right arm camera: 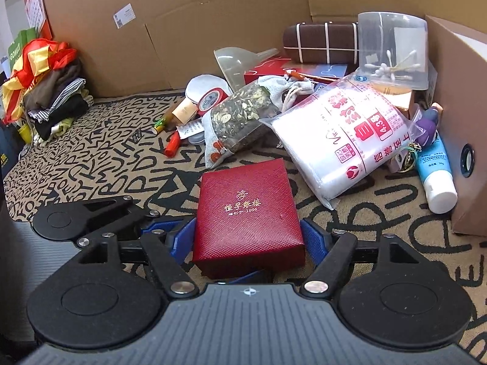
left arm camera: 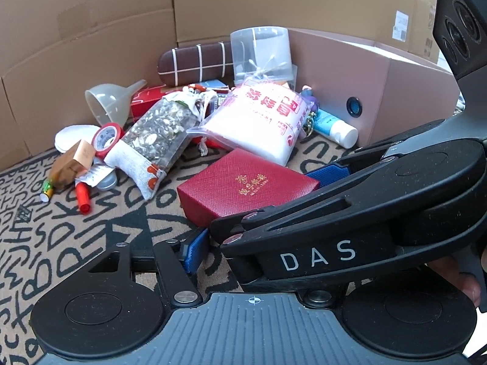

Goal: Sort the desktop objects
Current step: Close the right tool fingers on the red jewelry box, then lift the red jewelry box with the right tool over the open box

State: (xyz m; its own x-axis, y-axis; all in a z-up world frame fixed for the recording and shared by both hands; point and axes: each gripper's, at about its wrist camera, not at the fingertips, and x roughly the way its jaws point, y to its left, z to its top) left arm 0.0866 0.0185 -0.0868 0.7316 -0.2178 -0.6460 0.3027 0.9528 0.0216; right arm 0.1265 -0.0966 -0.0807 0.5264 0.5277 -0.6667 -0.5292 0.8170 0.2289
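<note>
A red textured box (right arm camera: 248,213) with gold lettering lies on the letter-print mat, also in the left wrist view (left arm camera: 243,187). My right gripper (right arm camera: 248,237) straddles its near end, a blue pad on each side; whether the pads touch it is unclear. In the left wrist view the right gripper's black body (left arm camera: 350,213) crosses in front. My left gripper's left blue fingertip (left arm camera: 194,251) shows just left of the box; its right finger is hidden. Behind lies a pile: a white sugar bag (right arm camera: 350,133), a herb sachet (right arm camera: 240,115), a funnel (right arm camera: 234,64).
A pink-brown open box (right arm camera: 459,121) stands at the right with a blue-and-white tube (right arm camera: 435,170) beside it. A brown glasses case (right arm camera: 322,42), a clear cotton-swab tub (right arm camera: 392,48), tape roll, red marker and battery lie behind. Cardboard walls surround the mat. Folded clothes (right arm camera: 51,97) sit far left.
</note>
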